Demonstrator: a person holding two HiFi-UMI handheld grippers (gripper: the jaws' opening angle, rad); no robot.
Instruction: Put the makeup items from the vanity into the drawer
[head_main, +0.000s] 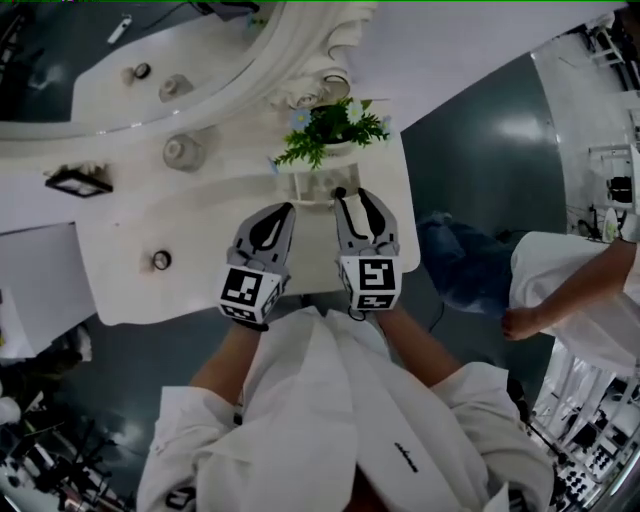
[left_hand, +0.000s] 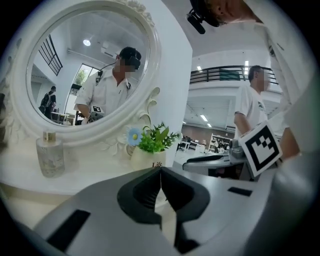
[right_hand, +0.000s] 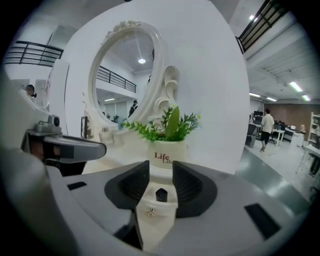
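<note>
Your left gripper (left_hand: 160, 172) has its jaws closed tip to tip, with nothing between them. Your right gripper (right_hand: 160, 169) has its jaws parted by a narrow gap, and its pads press on nothing. Through that gap a small black item (right_hand: 161, 195) shows lower down on a white surface, clear of both pads. Both grippers sit side by side over the front edge of the vanity (head_main: 200, 235) and point toward the potted plant (head_main: 330, 128), which stands at the foot of the oval mirror (left_hand: 85, 65). Makeup items lie on the vanity top to your left: a glass bottle (head_main: 184, 152) close to the mirror, a small round jar (head_main: 161, 260) near the front edge, and a dark rectangular item (head_main: 78, 181) at the far left end.
</note>
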